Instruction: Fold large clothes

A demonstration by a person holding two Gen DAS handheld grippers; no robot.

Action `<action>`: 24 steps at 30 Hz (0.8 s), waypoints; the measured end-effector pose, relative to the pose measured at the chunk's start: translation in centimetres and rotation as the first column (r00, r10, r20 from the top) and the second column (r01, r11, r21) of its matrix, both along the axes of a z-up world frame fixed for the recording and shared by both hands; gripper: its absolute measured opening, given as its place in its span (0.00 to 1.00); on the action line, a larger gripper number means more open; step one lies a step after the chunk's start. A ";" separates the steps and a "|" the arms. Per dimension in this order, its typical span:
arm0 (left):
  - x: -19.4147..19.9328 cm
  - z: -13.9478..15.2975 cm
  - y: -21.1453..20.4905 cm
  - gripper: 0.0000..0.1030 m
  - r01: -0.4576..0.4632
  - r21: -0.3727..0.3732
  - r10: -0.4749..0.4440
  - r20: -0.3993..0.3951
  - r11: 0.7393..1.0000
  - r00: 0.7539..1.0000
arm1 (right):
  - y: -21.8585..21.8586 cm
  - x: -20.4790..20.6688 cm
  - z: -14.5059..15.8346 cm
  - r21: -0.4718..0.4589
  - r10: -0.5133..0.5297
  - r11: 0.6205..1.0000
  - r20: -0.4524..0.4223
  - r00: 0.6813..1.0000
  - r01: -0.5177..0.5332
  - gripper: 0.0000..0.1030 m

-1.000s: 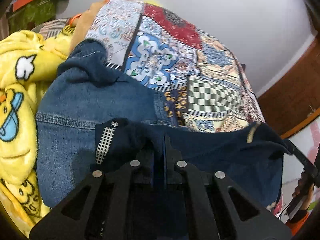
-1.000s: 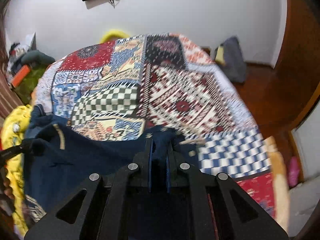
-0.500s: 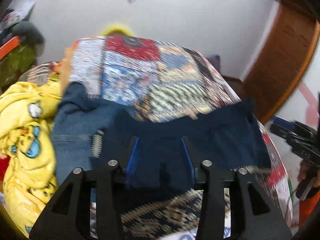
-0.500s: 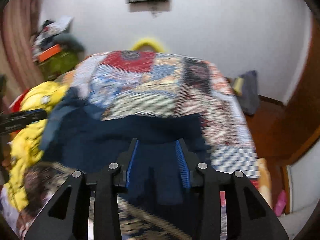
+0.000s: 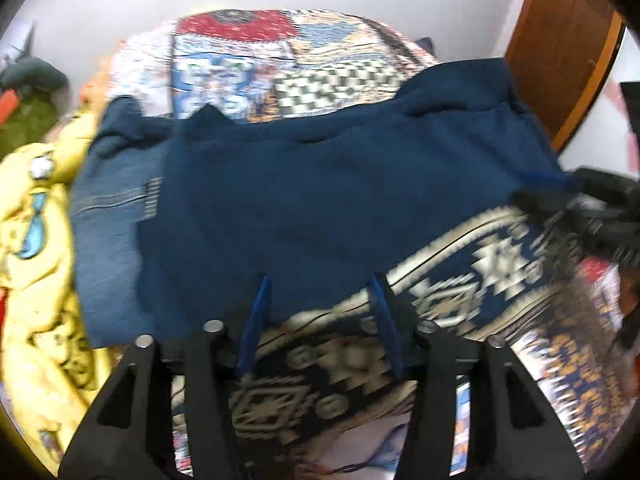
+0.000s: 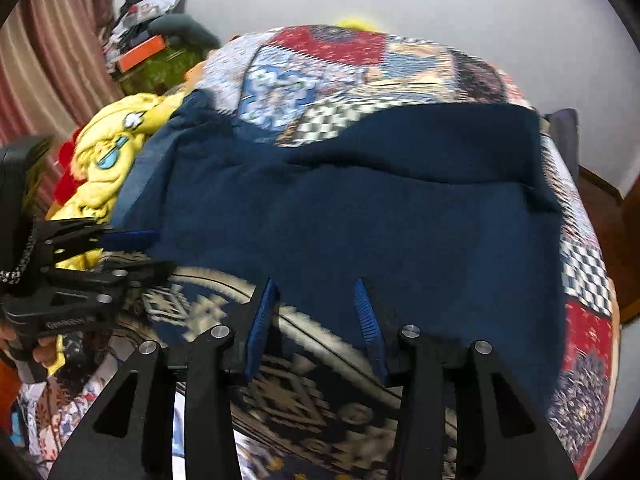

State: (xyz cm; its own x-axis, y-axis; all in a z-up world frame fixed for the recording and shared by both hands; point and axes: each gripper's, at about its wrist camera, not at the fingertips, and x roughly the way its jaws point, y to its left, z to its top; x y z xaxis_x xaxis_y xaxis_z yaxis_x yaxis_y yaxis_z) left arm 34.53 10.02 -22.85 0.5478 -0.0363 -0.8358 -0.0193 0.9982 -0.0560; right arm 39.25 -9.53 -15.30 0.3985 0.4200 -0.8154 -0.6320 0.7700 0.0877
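Observation:
A large navy garment [image 5: 328,192] lies spread flat across the bed; it also shows in the right wrist view [image 6: 380,208]. Its near part bears a cream and navy geometric pattern [image 5: 492,268]. My left gripper [image 5: 320,284] is open and empty over the garment's near edge. My right gripper [image 6: 316,288] is open and empty, hovering at the same edge further right. Each gripper shows in the other's view: the right one at the right edge [image 5: 592,204], the left one at the left edge [image 6: 80,264].
Blue jeans [image 5: 108,216] lie under the garment's left side. A yellow cartoon blanket [image 5: 36,248] is heaped at the left. The patchwork bedspread [image 6: 340,64] covers the bed. A wooden door [image 5: 560,40] stands at the right. Clutter sits by the curtain [image 6: 148,52].
Both grippers were shut on the navy garment a second ago; they have opened, let it go and drawn back. The garment now lies spread flat.

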 end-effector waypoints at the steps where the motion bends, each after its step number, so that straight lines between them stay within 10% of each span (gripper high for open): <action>1: -0.4 -0.2 0.4 0.57 -0.009 0.007 0.009 -0.003 1.000 1.000 | -0.6 0.0 0.1 -0.003 -0.016 1.000 0.004 1.000 0.016 0.44; 6: -3.0 -1.7 4.7 0.60 -0.147 -0.025 0.146 -0.037 0.989 0.989 | -5.1 0.7 -0.1 0.016 -0.167 0.986 -0.047 0.985 0.168 0.72; 18: -11.8 -2.0 11.9 0.60 -0.392 0.048 0.395 -0.068 0.919 0.916 | -15.3 -1.8 -0.1 -0.087 -0.401 0.915 -0.083 0.912 0.395 0.72; 24: -14.2 1.7 11.5 0.60 -0.380 -0.246 0.391 -0.007 0.892 0.920 | -16.1 -4.1 3.7 -0.017 -0.404 0.915 -0.017 0.914 0.404 0.72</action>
